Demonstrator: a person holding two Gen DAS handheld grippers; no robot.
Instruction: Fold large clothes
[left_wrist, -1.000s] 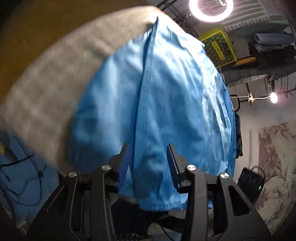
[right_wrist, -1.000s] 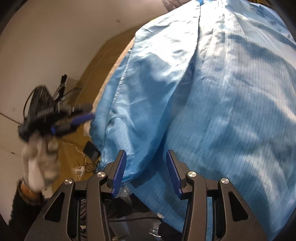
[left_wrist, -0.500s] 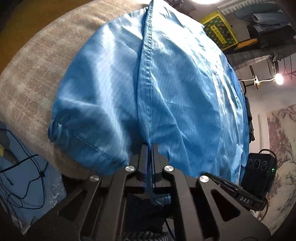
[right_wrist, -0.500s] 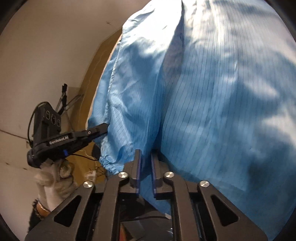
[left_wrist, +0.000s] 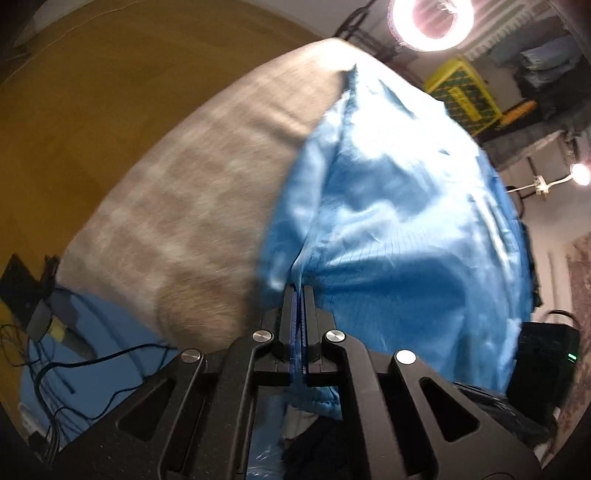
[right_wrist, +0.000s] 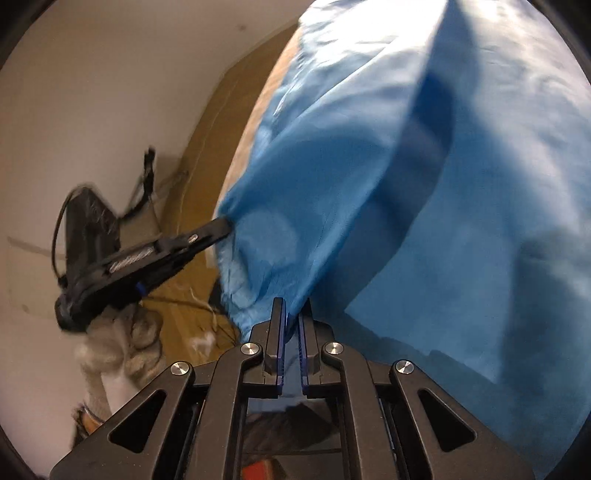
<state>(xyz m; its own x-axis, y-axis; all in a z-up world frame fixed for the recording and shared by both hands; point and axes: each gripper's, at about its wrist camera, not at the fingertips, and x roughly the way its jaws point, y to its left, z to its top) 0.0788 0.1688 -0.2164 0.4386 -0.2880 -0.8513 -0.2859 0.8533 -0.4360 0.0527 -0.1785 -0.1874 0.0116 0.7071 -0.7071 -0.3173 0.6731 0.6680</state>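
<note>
Table (left_wrist: 177, 206): beige woven cover, rounded edge. Blue garment (left_wrist: 406, 221) spread over it, near hem lifted off the edge. Thin, slick, grid-lined fabric; judged light, limp, apt to slip (best gripped at hem/seam). Left gripper (left_wrist: 298, 295) and right gripper (right_wrist: 291, 314) both clamped on the hem, approx. fully closed.

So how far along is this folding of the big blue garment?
Early. Done: the left gripper and right gripper are each clamped on the near edge of the blue garment. In hand: that edge is lifted off the beige surface. Left: every fold; none is laid flat.
</note>
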